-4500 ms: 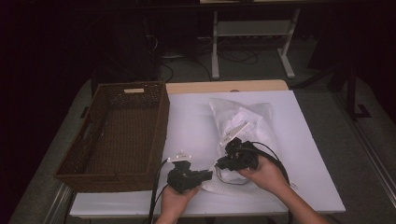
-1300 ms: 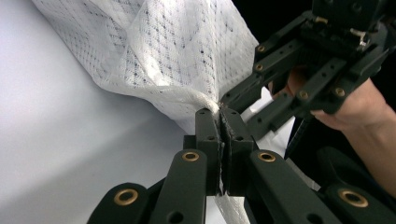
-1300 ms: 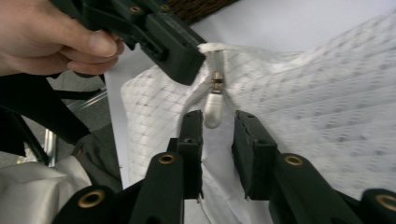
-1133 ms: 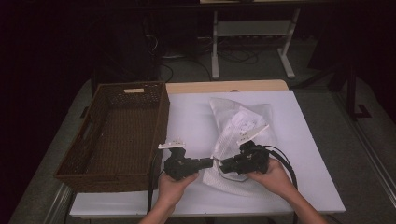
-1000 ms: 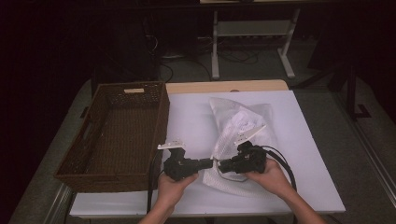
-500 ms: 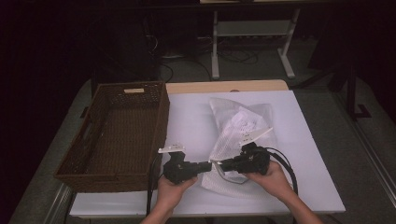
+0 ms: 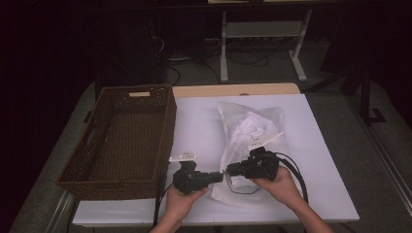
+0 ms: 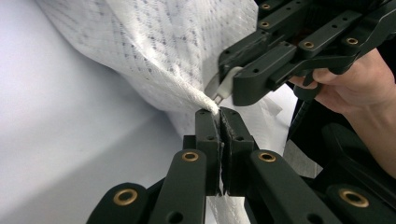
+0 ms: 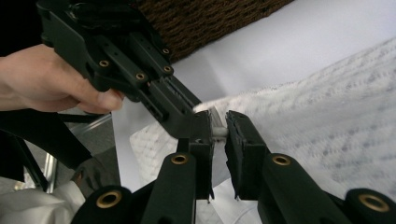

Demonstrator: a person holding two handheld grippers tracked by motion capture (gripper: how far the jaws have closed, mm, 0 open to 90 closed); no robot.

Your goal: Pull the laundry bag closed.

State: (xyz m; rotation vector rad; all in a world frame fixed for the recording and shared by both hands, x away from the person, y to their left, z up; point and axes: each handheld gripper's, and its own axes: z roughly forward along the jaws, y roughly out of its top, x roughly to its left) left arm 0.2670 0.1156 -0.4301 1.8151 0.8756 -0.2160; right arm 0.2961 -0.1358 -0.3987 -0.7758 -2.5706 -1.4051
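A white mesh bag [image 7: 252,131] lies on the white table, with folded white things inside. In the high view the two grippers meet tip to tip at its near left edge. My left gripper [image 8: 219,116] is shut on a bunched corner of the bag's fabric [image 8: 205,103]; it also shows in the high view [image 7: 217,176]. My right gripper [image 9: 218,131] is shut on a small pale tab [image 9: 217,125] at the same edge, which looks like a zip pull. That tab [image 8: 225,87] sits in the right gripper's jaws just above my left jaws.
A brown wicker basket [image 7: 165,121] stands at the table's left, with nothing in it. White table surface [image 7: 194,121] lies between the basket and the bag. Cables trail from both grippers toward the near edge. A person's hands hold both grippers.
Since the earliest frame the left gripper has turned to point right and the two grippers have met at the bag's near left edge. Over the last second nothing has visibly changed.
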